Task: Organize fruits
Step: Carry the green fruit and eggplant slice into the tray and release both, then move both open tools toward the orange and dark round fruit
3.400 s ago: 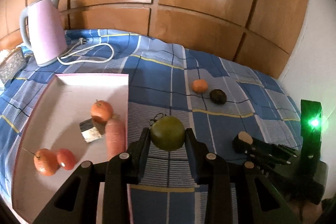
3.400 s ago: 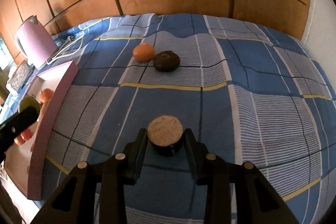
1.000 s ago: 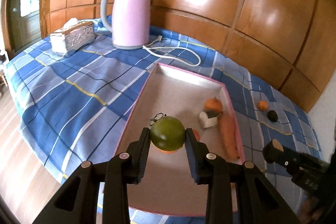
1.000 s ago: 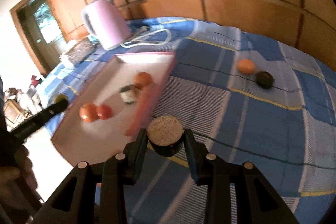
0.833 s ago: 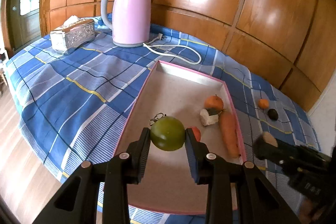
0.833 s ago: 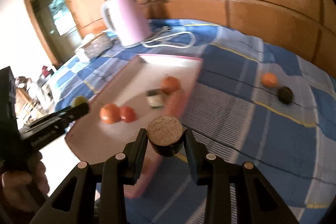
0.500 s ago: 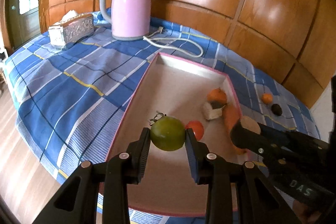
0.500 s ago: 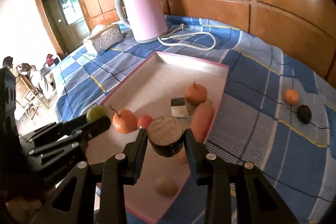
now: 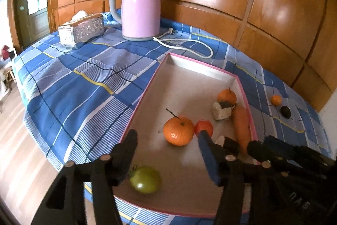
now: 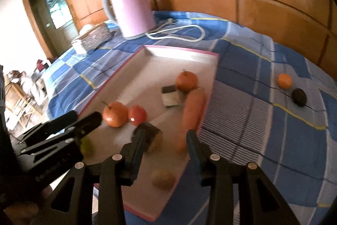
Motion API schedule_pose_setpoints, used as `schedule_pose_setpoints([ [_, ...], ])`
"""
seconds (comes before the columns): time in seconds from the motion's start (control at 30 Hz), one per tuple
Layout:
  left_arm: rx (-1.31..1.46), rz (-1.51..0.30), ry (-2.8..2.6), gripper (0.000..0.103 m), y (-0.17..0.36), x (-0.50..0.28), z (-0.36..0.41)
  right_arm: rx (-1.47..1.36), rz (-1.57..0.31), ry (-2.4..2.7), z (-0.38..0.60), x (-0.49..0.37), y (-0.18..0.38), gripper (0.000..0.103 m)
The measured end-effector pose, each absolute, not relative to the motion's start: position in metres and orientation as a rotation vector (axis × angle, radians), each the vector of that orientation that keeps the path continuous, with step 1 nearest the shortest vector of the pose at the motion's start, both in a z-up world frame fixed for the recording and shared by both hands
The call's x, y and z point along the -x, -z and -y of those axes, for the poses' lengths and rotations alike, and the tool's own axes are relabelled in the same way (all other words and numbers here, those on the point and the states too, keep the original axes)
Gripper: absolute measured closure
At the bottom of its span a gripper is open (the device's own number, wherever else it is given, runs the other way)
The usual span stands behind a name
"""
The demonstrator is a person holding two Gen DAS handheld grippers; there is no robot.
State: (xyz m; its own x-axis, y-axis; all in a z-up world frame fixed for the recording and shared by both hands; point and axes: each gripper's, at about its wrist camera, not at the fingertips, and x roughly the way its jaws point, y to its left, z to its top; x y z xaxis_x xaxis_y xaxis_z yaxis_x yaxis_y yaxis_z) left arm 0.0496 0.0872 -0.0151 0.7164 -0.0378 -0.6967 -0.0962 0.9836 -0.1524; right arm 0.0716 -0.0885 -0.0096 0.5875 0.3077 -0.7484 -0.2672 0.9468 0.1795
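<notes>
A: What changed in the last half second?

B: Both tools let go. The left tool (image 9: 167,134) was pinching the green fruit (image 9: 145,179); now its fingers are spread wide and the fruit lies on the tray (image 9: 185,81) floor, below the left finger, at about 7 o'clock in the left view.

A: And the right one?

B: The same. The right tool (image 10: 165,133) is spread, and the dark cut piece (image 10: 152,137) it carried sits tilted in the tray, touching or just beside its left finger. It is blurred, so it may not have settled.

A: So two more are in the tray. What is left?

B: In the right view, a small orange (image 10: 284,81) and a dark fruit (image 10: 299,96) lie on the checked cloth (image 10: 263,119) at 2 o'clock, well apart from the tray. I judge those come next.

A: What else is in the tray?

B: Two oranges (image 9: 178,130), a red fruit (image 9: 203,127), a carrot (image 9: 241,125) along the right wall, a pale chunk (image 9: 221,111) and a brown lump (image 10: 163,179) near the front edge.

A: Anything in the way?

B: The kettle (image 9: 140,8) stands at 12 o'clock, clear of the work.
</notes>
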Motion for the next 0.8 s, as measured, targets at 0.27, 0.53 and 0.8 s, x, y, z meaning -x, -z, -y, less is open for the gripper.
schedule_pose_setpoints([
  [0.27,0.195,-0.746,-0.026,0.024,0.007,-0.042,-0.078,-0.089,-0.854,-0.198,0.117,-0.067,0.006,0.06],
  [0.53,0.157,-0.736,0.008,0.022,0.001,-0.039,-0.058,-0.133,-0.853,-0.106,0.148,-0.063,0.008,0.06],
  [0.8,0.124,-0.725,0.028,0.022,-0.003,-0.042,-0.042,-0.13,-0.836,-0.051,0.159,-0.058,0.008,0.06],
])
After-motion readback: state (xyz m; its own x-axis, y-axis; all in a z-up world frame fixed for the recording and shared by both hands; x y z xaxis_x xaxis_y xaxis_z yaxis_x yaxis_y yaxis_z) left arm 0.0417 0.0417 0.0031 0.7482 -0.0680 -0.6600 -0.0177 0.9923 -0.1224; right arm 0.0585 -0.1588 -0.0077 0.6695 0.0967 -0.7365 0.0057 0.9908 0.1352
